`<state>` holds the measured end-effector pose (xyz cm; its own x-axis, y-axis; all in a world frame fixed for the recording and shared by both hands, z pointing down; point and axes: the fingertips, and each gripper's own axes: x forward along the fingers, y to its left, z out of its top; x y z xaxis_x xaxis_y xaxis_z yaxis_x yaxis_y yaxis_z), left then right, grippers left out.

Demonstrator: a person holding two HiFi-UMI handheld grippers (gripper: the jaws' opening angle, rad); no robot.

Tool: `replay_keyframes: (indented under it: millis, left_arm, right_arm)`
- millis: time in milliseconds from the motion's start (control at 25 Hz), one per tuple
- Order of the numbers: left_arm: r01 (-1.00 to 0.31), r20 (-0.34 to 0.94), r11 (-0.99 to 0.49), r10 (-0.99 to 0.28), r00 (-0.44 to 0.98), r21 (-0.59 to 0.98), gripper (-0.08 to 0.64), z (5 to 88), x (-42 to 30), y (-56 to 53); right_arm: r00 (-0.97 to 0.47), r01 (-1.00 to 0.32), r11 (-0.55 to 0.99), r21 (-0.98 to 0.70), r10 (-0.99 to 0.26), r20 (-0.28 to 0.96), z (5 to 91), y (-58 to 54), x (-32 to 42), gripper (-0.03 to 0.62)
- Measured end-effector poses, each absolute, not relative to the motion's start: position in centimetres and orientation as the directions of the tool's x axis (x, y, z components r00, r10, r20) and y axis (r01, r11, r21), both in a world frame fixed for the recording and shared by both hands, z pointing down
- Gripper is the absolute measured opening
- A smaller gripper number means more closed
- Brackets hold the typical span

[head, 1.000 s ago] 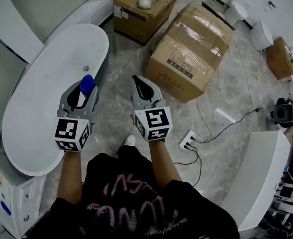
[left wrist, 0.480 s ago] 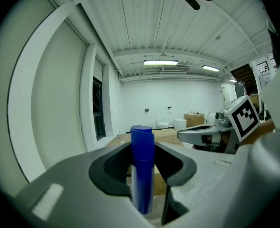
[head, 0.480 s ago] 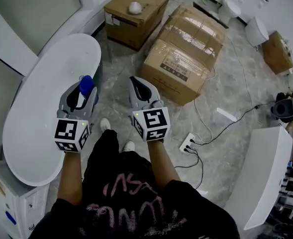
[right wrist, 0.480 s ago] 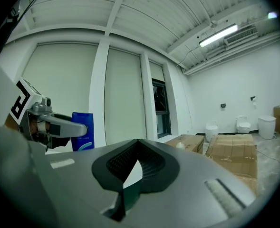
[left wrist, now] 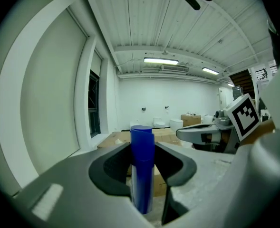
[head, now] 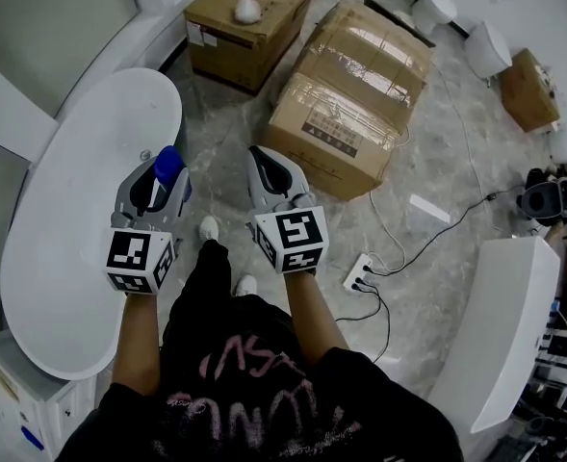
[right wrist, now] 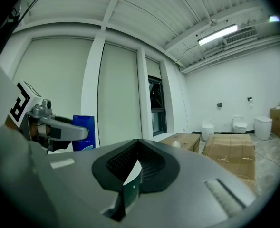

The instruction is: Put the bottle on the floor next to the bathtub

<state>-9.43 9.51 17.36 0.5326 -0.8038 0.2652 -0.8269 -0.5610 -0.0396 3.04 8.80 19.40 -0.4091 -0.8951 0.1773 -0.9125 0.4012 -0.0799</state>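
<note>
A blue bottle [head: 168, 165] stands upright between the jaws of my left gripper [head: 158, 183], which is shut on it; in the left gripper view the bottle [left wrist: 142, 167] fills the gap between both jaws. The gripper hangs over the right rim of the white bathtub [head: 81, 219]. My right gripper [head: 269, 171] is held beside it over the marble floor [head: 427, 258], shut with nothing in it. From the right gripper view the bottle [right wrist: 83, 132] and the left gripper show at the left.
Large cardboard boxes [head: 346, 99] lie on the floor ahead, a smaller one [head: 249, 12] behind with a white ball on it. A power strip [head: 362, 271] and cables run to the right. White toilets [head: 485, 46] stand at the far wall. My feet [head: 209, 227] are beside the tub.
The view has shifted forward along the tub; the person stepped, a foot now beside the tub. Both grippers keep their pose, the bottle still held.
</note>
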Motion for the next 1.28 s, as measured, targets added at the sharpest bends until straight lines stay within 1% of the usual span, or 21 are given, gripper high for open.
replay_keyframes:
  millis: [680,1000,1280]
  left_arm:
    - [-0.791,0.355,-0.611,-0.733,0.58,0.033,0.163,22.4,-10.7,-3.8]
    - [-0.753,0.385,-0.656,-0.684,0.62,0.049,0.163,24.2,-10.8,-7.8]
    - [-0.719,0.405,-0.693,-0.642,0.651,0.055,0.163,25.5,-10.9,-10.1]
  right_arm:
    - [-0.381,-0.924,0.371,-0.09,-0.882,0.276,22.8,-4.8,1.1,0.014]
    - [-0.362,-0.931,0.358,-0.073,-0.88,0.307,23.5,-9.1,0.4,0.014]
    - [-0.315,-0.948,0.31,-0.067,-0.891,0.327,24.3,-11.4,0.8,0.014]
